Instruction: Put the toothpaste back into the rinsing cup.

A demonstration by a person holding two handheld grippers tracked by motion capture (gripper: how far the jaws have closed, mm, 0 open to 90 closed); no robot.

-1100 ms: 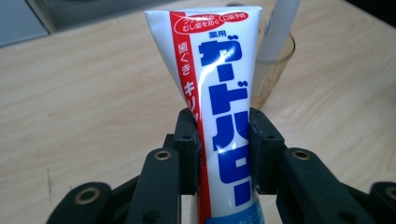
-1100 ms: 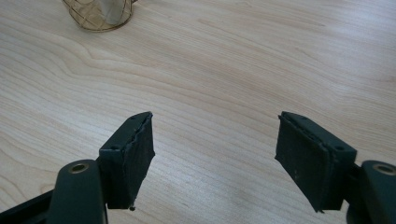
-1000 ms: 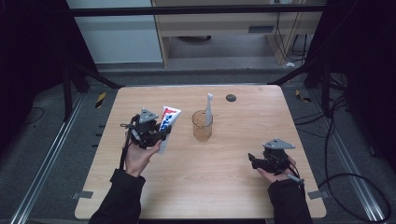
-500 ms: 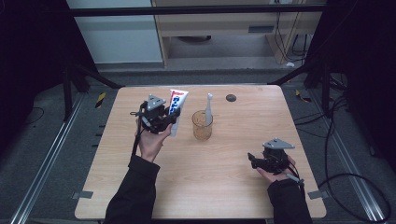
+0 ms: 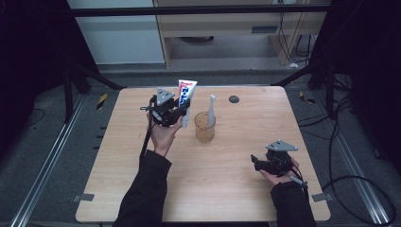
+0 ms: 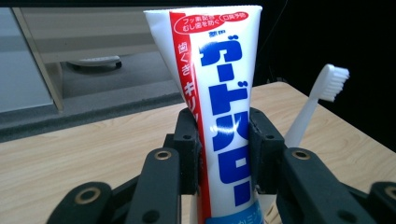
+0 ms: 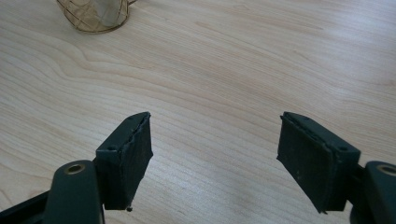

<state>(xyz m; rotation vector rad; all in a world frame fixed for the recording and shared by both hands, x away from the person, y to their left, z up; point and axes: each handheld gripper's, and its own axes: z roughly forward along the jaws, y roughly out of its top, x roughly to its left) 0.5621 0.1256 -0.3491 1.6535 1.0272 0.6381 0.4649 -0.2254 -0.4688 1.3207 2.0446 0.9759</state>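
Above the table (image 5: pixel 142 189), left claw (image 5: pixel 182 109) clamping upright toothpaste tube (image 6: pixel 219 107), beside cup (image 5: pixel 204 127), right claw (image 7: pixel 215 158) gaping.

Only readable stuff is on the toothpaste tube (image 6: pixel 219 116) — big blue katakana running down the white front, looks like ガードハロー. The red stripe beside it has white characters, 歯ぐき at the top, and the red band has tiny Japanese print — too small to read.

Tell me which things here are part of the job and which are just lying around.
In the job:
- toothpaste tube, clamped in the left gripper
- wire cup
- toothbrush standing in the cup

Lying about:
- small dark disc near the table's far edge
- right gripper, open, idle
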